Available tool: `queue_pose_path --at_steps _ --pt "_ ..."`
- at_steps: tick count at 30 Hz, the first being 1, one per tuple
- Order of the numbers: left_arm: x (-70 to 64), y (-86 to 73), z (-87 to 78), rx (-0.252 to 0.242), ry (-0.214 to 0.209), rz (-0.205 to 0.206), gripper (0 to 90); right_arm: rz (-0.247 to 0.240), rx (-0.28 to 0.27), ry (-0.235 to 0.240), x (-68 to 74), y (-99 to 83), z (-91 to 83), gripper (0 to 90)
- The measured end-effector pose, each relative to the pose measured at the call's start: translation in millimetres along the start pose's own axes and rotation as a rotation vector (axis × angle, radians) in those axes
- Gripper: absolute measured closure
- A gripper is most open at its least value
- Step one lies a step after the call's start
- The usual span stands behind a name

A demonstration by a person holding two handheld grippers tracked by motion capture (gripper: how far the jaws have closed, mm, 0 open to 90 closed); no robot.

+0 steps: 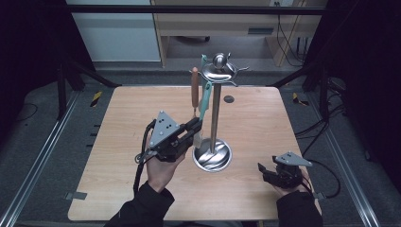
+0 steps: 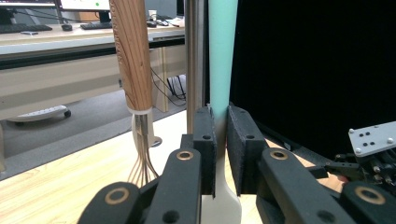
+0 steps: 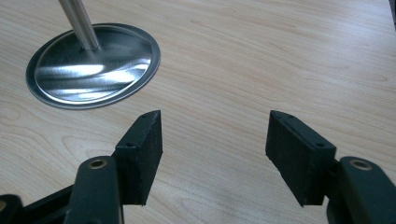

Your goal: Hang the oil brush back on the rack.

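Observation:
A steel utensil stand [image 1: 216,101] with a round dish base [image 1: 212,156] rises mid-table. A teal-handled spatula [image 1: 205,99] and a wooden-handled whisk [image 1: 194,87] hang from its top hooks. My left gripper [image 1: 196,128] is shut on the spatula where the teal handle meets the white blade [image 2: 221,154]; the whisk [image 2: 133,60] and the stand's pole [image 2: 194,65] hang just left of it. My right gripper [image 1: 263,171] rests open near the front right of the table, its jaws [image 3: 215,154] wide apart over bare wood, with the stand's base [image 3: 93,65] ahead at the left.
A small dark disc [image 1: 229,99] lies on the table [image 1: 265,123] behind the stand. Black frame rails run along both sides of the table. A desk and cables stand beyond the far edge.

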State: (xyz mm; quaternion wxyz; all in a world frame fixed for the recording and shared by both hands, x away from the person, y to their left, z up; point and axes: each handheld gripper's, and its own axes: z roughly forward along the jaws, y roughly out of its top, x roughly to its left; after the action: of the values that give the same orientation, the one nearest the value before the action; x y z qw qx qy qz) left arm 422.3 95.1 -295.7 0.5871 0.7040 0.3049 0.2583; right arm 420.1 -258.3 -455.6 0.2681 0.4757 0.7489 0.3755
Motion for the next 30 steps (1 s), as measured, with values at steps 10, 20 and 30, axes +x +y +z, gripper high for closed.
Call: queue_pose_path --at_steps 10,20,30 --pt "0.0 -0.4 13.2 0.0 0.0 -0.013 82.3 0.001 -0.002 0.002 0.3 0.2 -0.2 36.3" --pt "5.7 -3.2 12.0 0.007 -0.012 -0.022 72.3 0.002 -0.003 0.004 0.4 0.2 -0.4 36.1" --pt "19.1 -23.1 -0.8 0.099 -0.049 0.012 55.8 0.0 -0.005 0.001 -0.1 0.2 -0.7 36.1"
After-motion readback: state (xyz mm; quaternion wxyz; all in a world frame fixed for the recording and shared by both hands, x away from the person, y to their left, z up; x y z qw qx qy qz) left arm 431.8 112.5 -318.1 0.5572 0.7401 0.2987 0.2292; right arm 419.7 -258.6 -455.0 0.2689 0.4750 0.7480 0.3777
